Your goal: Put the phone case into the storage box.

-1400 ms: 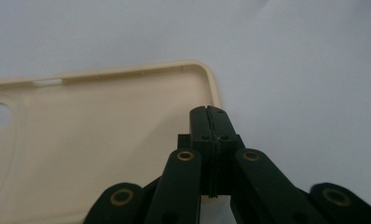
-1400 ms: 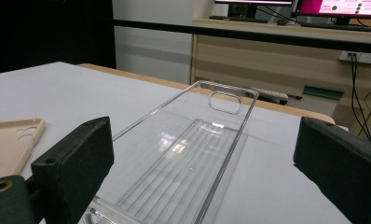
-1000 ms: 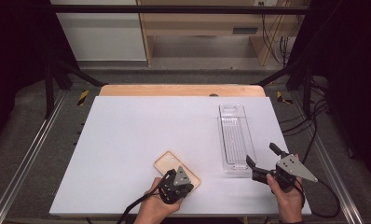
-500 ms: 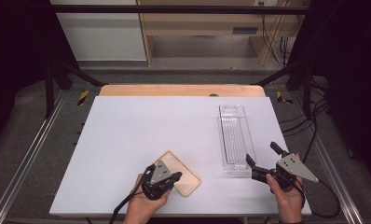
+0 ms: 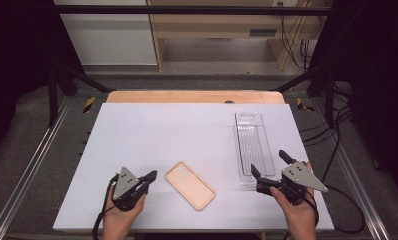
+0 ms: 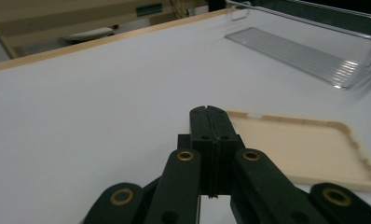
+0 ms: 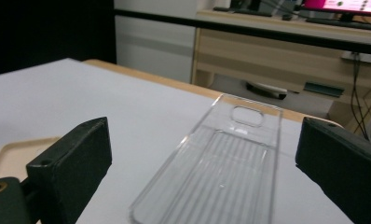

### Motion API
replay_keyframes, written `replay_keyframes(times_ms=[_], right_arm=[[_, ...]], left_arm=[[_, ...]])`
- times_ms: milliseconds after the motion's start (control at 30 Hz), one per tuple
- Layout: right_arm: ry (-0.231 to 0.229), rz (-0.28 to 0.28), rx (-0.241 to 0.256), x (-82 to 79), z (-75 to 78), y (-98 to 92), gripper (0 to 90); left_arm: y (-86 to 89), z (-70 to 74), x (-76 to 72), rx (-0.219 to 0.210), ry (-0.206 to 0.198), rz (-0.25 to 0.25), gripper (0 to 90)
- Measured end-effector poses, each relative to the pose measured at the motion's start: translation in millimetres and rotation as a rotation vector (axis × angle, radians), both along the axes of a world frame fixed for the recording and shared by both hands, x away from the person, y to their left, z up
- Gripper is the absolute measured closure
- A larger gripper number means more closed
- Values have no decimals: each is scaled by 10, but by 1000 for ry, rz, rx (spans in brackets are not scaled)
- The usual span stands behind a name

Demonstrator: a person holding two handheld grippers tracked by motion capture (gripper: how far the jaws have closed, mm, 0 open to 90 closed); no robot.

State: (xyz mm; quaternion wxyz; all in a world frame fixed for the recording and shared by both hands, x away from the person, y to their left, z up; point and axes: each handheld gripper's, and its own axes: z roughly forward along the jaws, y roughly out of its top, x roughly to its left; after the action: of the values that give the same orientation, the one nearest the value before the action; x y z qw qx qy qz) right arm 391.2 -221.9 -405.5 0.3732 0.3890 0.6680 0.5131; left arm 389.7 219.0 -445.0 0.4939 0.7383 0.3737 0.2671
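**Lining up on the clear tray**

High view: the phone case (image 5: 190, 185) lies flat between both grippers; right gripper (image 5: 269, 166) spread at the clear tray (image 5: 249, 145) end.

Left gripper view: left gripper (image 6: 207, 112) pressed together, empty.

Right gripper view: centre the tray's end wall between the jaws before closing.

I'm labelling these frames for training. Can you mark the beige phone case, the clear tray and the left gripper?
beige phone case (image 5: 189, 185): high view, middle of its inner face.
clear tray (image 5: 250, 150): high view, ribbed floor.
left gripper (image 5: 152, 175): high view, tip of its closed jaws.
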Motion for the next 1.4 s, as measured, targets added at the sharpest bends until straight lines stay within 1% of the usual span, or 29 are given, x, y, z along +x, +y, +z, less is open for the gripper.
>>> replay_keyframes(times_ms=[33, 67, 100, 133, 167, 200, 233, 267, 367, 400, 467, 500, 533, 567, 600, 667, 700, 800, 833, 867, 900, 967, 1067, 1100, 1133, 1167, 1200, 1300, 1400], right_arm=[[-1, 9, -20, -19, 37, 45, 36], [17, 39, -31, -46, 105, 133, 34], [31, 50, -35, -50, 122, 164, 34], [45, 62, -45, -52, 141, 205, 34], [57, 76, -53, -57, 158, 248, 34], [67, 91, -58, -56, 171, 292, 35], [67, 91, -58, -56, 171, 292, 35], [88, 118, -78, -53, 196, 381, 41], [109, 144, -100, -36, 225, 492, 39], [109, 144, -100, -36, 225, 492, 39], [131, 158, -104, -27, 239, 552, 37], [150, 168, -100, -15, 244, 583, 39], [154, 173, -101, -5, 248, 598, 42], [166, 176, -111, 14, 258, 638, 38], [166, 176, -111, 14, 258, 638, 38], [179, 182, -112, 33, 266, 673, 36], [195, 195, -112, 52, 268, 716, 39], [210, 215, -127, 70, 257, 792, 38], [222, 221, -126, 74, 247, 820, 37], [235, 233, -130, 79, 233, 845, 37], [246, 241, -136, 85, 219, 871, 41], [264, 253, -151, 94, 188, 922, 40], [280, 264, -163, 105, 154, 964, 43], [291, 266, -166, 109, 138, 983, 45], [314, 274, -172, 124, 107, 1017, 46], [326, 277, -176, 130, 98, 1035, 46], [326, 277, -176, 130, 98, 1035, 46], [357, 289, -190, 145, 76, 1088, 47], [375, 301, -207, 146, 46, 1146, 48]], left_arm=[[69, -16, -23, -12, 4, 15, 900], [179, -55, -67, -15, 14, 37, 900], [179, -55, -67, -15, 14, 37, 900], [257, -80, -95, -23, 22, 53, 900], [257, -80, -95, -23, 22, 53, 900], [323, -73, -101, -39, 18, 70, 900], [323, -73, -101, -39, 18, 70, 900], [365, -67, -93, -54, 7, 84, 892], [387, -78, -82, -55, 0, 95, 853], [390, -84, -77, -55, -9, 100, 853], [393, -82, -64, -48, -31, 114, 778], [391, -81, -62, -55, -40, 120, 734], [391, -77, -57, -58, -50, 124, 690], [386, -73, -50, -61, -54, 130, 572], [389, -68, -41, -61, -57, 133, 572], [394, -63, -25, -68, -52, 137, 462], [393, -65, -20, -71, -52, 144, 370], [392, -69, -5, -73, -67, 170, 256], [403, -68, 2, -69, -74, 173, 222], [403, -70, 5, -77, -79, 181, 194], [413, -66, 7, -79, -89, 192, 170], [417, -63, 10, -85, -93, 192, 126], [419, -68, 24, -83, -89, 194, 93], [416, -76, 24, -86, -86, 196, 78], [418, -80, 24, -85, -86, 195, 63], [424, -82, 22, -85, -87, 195, 58], [430, -82, 17, -91, -88, 194, 58], [453, -79, 15, -110, -91, 187, 51], [461, -81, 18, -108, -90, 187, 49]])
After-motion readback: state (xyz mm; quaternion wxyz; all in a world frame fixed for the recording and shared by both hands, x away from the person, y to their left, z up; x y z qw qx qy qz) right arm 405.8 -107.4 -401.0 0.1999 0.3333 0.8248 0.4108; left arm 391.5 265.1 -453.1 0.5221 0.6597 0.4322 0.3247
